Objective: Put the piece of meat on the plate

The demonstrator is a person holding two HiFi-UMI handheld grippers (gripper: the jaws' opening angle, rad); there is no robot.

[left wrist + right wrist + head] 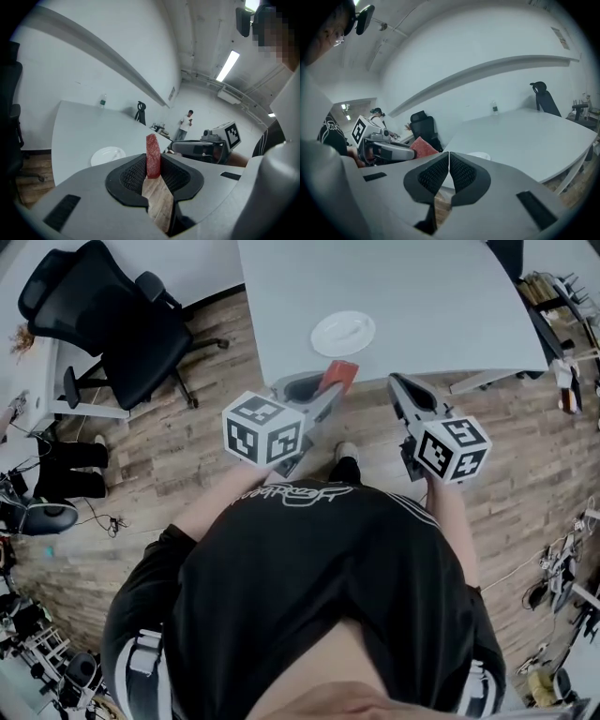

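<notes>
Left gripper (pixel 153 173) clamps meat (pixel 153 150); plate (pixel 343 333) lies on table (pixel 431 296).

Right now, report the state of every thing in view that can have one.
left gripper, shut on the piece of meat.
right gripper, shut, empty.
piece of meat, clamped between the pads, not on the plate.
plate, empty, on the table.
office chair, unoccupied.

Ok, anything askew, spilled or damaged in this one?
Nothing stands out. The piece of meat sits upright and intact in the left gripper, and the plate lies flat on the table.
</notes>
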